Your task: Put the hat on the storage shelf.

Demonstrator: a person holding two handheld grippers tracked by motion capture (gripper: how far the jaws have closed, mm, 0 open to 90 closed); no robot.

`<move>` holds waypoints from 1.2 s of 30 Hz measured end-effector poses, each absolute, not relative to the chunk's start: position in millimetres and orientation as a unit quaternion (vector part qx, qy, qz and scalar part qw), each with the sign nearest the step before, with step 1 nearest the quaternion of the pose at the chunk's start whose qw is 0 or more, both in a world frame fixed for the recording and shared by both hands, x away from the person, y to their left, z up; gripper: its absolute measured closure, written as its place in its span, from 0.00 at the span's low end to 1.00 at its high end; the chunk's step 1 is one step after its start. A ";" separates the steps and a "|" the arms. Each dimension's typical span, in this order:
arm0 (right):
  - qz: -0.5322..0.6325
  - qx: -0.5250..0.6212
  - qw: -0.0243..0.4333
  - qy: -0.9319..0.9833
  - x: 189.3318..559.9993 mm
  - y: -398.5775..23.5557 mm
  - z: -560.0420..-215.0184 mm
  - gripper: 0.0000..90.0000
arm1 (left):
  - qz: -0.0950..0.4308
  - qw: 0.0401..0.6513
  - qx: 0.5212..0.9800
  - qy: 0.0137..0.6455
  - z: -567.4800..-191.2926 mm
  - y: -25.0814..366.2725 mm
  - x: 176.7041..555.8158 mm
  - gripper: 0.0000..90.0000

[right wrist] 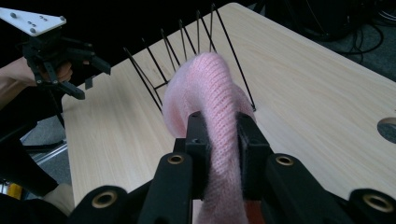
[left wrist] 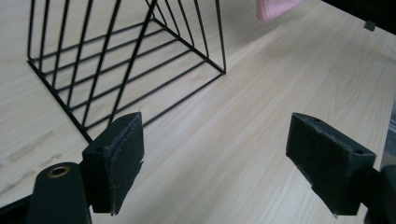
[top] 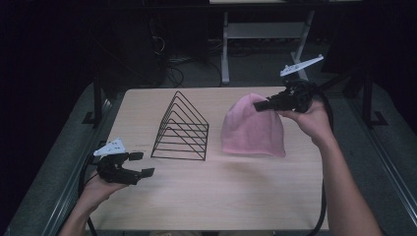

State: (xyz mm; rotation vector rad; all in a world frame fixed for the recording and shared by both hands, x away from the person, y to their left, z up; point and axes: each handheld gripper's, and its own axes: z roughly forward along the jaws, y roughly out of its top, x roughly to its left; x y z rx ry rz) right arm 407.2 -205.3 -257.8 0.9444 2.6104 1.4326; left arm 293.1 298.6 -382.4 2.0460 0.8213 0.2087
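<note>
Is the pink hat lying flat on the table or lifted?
Partly lifted: the right tongs pinch the hat top; its brim hangs at the table.

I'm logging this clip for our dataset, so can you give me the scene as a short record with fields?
Held item: pink knitted beanie, pinched near its top and raised, its brim at the tabletop
Right tool: shut on the beanie
Left tool: open, nothing between its jaws
Other item: black wire triangular rack, standing left of the beanie
Surface: light wooden table
</note>
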 end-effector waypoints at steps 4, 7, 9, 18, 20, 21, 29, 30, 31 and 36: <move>0.465 0.290 0.006 0.836 406.8 -199.6 -248.4 0.86 | 0.089 0.444 0.830 0.326 -374.1 299.2 296.2 0.21; 0.466 0.283 0.008 0.838 407.8 -195.3 -241.2 0.86 | 0.084 0.457 0.826 0.318 -366.0 296.2 296.4 0.21; 0.466 0.279 0.009 0.840 408.1 -192.5 -236.9 0.86 | 0.084 0.459 0.828 0.311 -360.0 293.3 296.8 0.21; 0.472 0.263 0.012 0.841 408.5 -179.2 -218.6 0.86 | 0.089 0.448 0.843 0.285 -335.3 285.3 306.7 0.21; 0.474 0.259 0.011 0.842 408.9 -175.2 -214.2 0.86 | 0.087 0.449 0.844 0.282 -331.7 284.8 308.8 0.21; 0.475 0.257 0.011 0.842 409.1 -173.1 -212.1 0.86 | 0.090 0.445 0.846 0.279 -330.0 284.4 309.9 0.21; 0.472 0.234 0.010 0.850 408.4 -151.1 -194.7 0.86 | 0.093 0.439 0.852 0.272 -311.7 284.5 317.6 0.22; 0.472 0.230 0.011 0.851 408.3 -147.5 -191.9 0.86 | 0.093 0.439 0.851 0.272 -309.7 284.0 317.9 0.22; 0.473 0.229 0.011 0.851 408.2 -145.4 -190.1 0.86 | 0.094 0.438 0.852 0.270 -306.5 283.0 318.7 0.22; 0.477 0.213 0.015 0.852 408.5 -132.2 -177.9 0.86 | 0.099 0.435 0.855 0.264 -296.5 279.4 322.5 0.22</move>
